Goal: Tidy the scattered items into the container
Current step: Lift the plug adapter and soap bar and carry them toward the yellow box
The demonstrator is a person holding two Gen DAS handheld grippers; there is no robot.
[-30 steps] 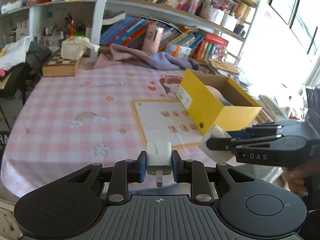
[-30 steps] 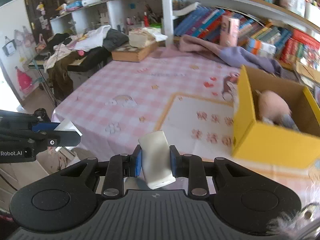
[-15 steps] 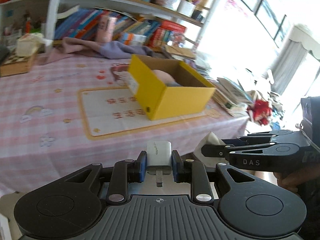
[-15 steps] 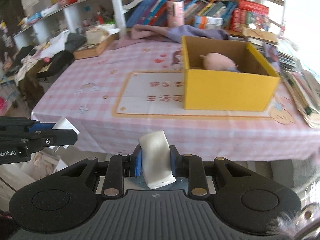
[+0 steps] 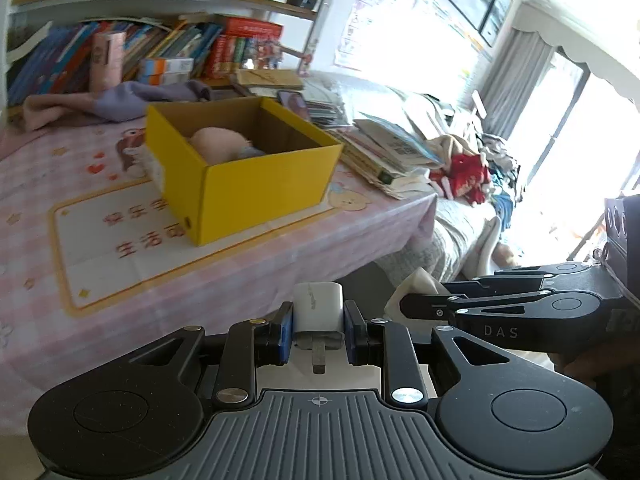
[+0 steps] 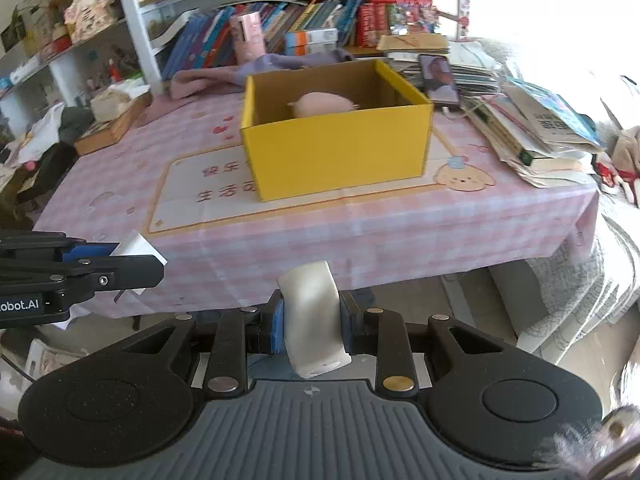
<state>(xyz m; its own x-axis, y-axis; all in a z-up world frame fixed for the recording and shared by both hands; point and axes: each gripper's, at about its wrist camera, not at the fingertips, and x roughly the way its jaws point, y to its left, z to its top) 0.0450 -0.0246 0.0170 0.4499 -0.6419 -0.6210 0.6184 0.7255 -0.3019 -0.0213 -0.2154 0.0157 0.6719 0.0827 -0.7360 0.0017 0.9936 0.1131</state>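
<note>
Left tongs (image 5: 319,331): clamped on a white plug adapter (image 5: 319,312), prong pointing back toward the camera, held off the near edge of the table (image 5: 120,280). Right tongs (image 6: 311,327): clamped on a white curved block (image 6: 312,320), likewise short of the table edge. Yellow box (image 6: 340,152): open-topped, on the pink checked tablecloth, containing a pink plush toy (image 6: 322,105); stacked books (image 6: 540,132) lie beside it.
</note>
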